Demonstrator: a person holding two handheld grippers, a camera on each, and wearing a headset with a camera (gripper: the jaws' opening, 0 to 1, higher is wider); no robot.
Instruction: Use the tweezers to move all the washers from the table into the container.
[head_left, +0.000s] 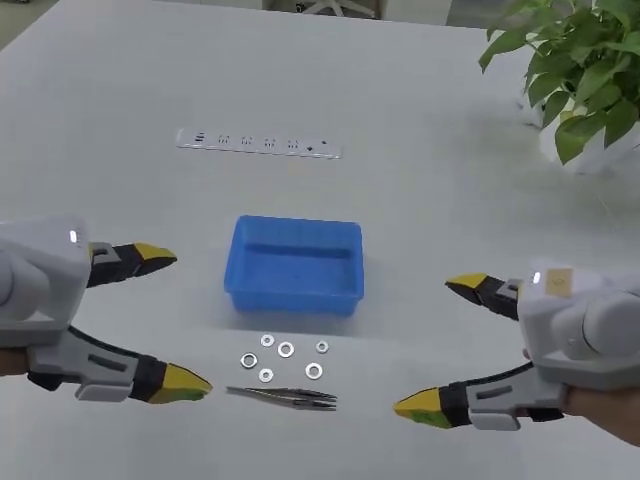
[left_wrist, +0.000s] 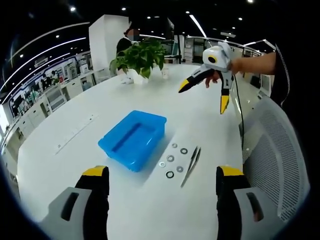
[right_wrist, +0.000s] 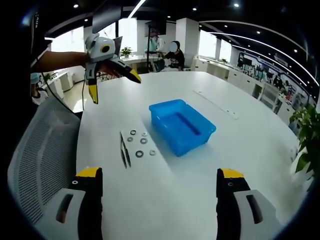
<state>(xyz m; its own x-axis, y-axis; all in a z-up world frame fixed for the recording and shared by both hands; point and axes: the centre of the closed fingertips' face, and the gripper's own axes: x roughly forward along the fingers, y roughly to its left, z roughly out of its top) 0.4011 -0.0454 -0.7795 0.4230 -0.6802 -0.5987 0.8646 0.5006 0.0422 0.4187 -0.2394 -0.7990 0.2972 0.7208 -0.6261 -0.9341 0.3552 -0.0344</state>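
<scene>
A blue container (head_left: 293, 297) sits mid-table. Just in front of it lie several small metal washers (head_left: 285, 355), and nearer me the tweezers (head_left: 285, 397) lie flat. My left gripper (head_left: 180, 320) hovers open at the left of them, and my right gripper (head_left: 435, 346) hovers open at the right. Neither touches anything. In the left gripper view the open jaws (left_wrist: 161, 172) frame the container (left_wrist: 150, 147), washers (left_wrist: 172, 159) and tweezers (left_wrist: 190, 166), with the right gripper (left_wrist: 202, 100) beyond. The right gripper view's open jaws (right_wrist: 160, 172) face the container (right_wrist: 165, 134), washers (right_wrist: 140, 142), tweezers (right_wrist: 124, 149) and left gripper (right_wrist: 116, 90).
A white power strip (head_left: 258, 143) lies behind the container. A potted plant (head_left: 575, 70) stands at the far right corner of the white table. A mesh chair (left_wrist: 280, 150) is at the table's near edge.
</scene>
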